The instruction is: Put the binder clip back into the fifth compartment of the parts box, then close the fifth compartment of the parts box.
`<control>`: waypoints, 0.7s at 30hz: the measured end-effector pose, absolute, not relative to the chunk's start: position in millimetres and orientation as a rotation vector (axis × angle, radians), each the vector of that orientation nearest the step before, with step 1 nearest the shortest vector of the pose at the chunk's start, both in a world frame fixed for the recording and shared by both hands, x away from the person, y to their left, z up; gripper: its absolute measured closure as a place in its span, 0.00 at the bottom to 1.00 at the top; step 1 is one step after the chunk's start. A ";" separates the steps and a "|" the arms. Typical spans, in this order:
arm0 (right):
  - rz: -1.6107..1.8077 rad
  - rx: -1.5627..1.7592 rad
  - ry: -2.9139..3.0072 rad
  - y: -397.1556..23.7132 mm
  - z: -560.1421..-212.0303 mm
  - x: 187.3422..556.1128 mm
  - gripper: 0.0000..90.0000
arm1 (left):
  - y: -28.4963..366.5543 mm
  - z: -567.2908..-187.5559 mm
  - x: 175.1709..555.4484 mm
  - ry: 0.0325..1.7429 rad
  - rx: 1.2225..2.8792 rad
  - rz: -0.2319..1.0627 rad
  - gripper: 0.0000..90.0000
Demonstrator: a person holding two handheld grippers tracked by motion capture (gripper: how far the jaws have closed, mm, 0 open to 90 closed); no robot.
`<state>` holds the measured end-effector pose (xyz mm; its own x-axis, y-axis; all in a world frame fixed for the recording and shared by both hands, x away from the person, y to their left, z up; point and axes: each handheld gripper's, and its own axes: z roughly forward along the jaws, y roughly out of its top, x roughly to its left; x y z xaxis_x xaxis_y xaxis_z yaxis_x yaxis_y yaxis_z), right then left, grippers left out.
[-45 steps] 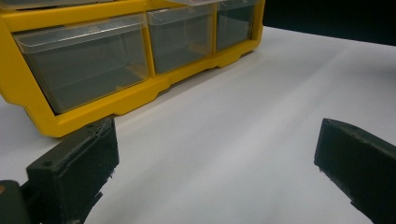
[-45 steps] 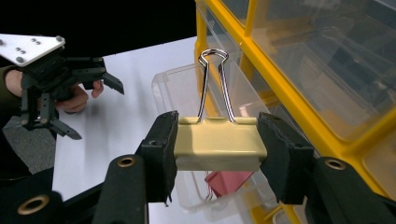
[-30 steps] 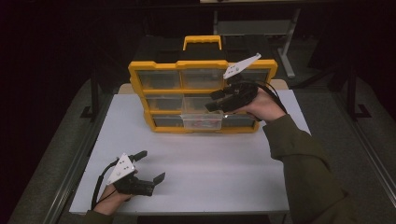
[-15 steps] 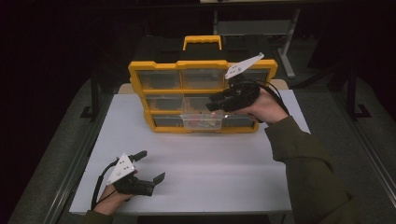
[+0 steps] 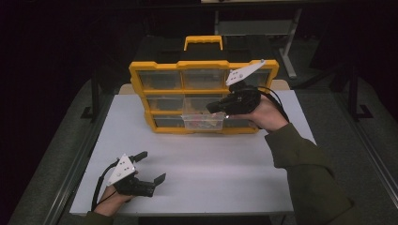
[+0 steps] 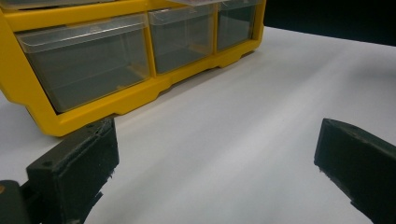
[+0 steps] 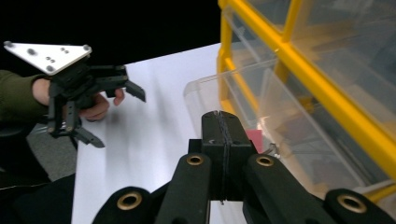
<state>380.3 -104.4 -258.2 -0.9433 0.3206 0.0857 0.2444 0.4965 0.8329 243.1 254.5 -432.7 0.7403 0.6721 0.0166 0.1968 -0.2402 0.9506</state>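
A dark room surrounds my smooth white rectangular surface (image 5: pixel 211 164), matt and bare apart from the rig and the cabinet. I can read no brand, label or writing anywhere on it.

My right tool (image 5: pixel 212 106) has just been closing: in the right gripper view its two black jaws meet flat against each other with nothing between them, at the front rim of the clear plastic drawer (image 5: pixel 202 121). That drawer stands pulled partway out of the bottom row of the yellow plastic organiser cabinet (image 5: pixel 141 77), just below the tool's tip; small reddish items lie inside, too blurred to identify. The cabinet has glossy moulded ribs, translucent boxy drawers and a yellow carry handle on top.

My left tool (image 5: pixel 152 167) rests low on the surface, well apart from the cabinet, jaws spread wide and empty.
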 end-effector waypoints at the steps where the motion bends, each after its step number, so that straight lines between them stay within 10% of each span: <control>1: 1.448 0.501 2.652 -103.2 -259.5 379.3 0.99 | 254.4 -432.7 243.0 0.682 1.795 0.516 0.00; 21: 1.405 0.467 2.706 -91.0 -282.6 371.8 0.99 | 254.3 -432.8 242.4 0.689 1.790 0.513 0.00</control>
